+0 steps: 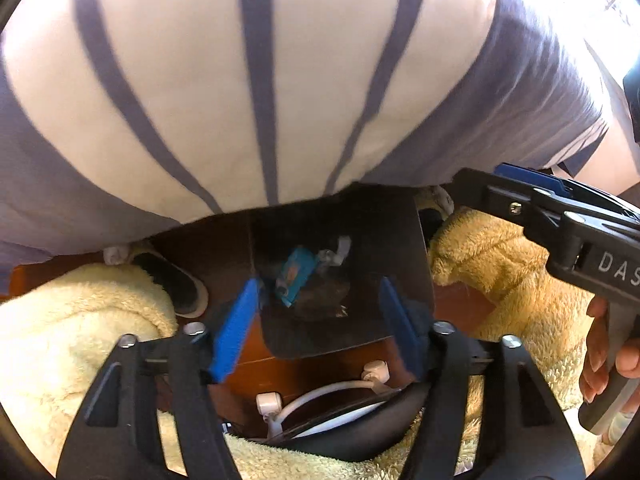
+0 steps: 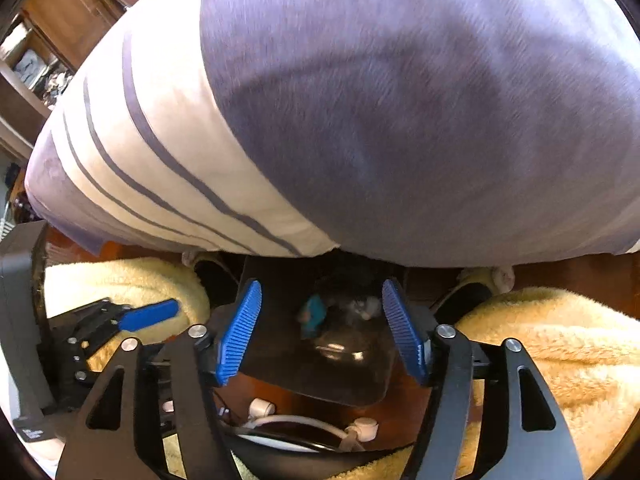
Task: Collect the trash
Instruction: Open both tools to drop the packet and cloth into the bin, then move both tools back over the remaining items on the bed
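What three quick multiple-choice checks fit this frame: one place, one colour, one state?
1. Where is the teal wrapper?
A. inside the dark bin
B. on the fluffy blanket
C. in the left claw

2. What colour are the claw pads?
A. red
B. blue
C. green

3. How does the right claw stand?
A. shut on the wrapper
B. open, holding nothing
C. shut on the blanket

Key: 1 A, it lies among the trash within the bin walls; 2 B, both pads show blue; 3 B, fingers spread with a gap.

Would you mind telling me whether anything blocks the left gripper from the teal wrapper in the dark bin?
Nothing visible does. The left gripper is open above the dark bin, and the teal wrapper lies uncovered inside it. The striped shirt hangs above the bin's far edge.
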Demonstrator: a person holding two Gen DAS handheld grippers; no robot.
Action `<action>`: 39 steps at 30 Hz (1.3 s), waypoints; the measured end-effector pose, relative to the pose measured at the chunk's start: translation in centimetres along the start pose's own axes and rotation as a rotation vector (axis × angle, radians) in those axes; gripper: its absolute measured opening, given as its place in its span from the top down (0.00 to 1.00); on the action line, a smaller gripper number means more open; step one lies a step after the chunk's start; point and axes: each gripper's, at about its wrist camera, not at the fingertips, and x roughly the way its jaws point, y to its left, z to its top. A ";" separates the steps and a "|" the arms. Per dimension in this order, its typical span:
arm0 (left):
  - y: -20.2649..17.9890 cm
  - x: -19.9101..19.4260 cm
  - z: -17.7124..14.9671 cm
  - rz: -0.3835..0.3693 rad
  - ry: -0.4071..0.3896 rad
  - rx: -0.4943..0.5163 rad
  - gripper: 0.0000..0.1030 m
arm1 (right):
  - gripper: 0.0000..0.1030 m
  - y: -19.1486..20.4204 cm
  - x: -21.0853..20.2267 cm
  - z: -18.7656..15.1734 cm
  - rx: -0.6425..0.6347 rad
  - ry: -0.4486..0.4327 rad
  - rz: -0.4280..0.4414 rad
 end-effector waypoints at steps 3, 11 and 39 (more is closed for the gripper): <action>0.1 -2.1 0.2 0.041 -0.052 0.001 0.24 | 0.19 -0.3 -1.8 0.2 0.006 -0.062 -0.042; 0.2 -8.2 0.3 0.093 -0.211 0.005 0.08 | 0.16 0.0 -5.8 0.5 -0.013 -0.189 -0.086; 2.8 -17.7 7.8 0.196 -0.460 0.020 0.08 | 0.08 0.2 -14.1 9.4 -0.055 -0.444 -0.155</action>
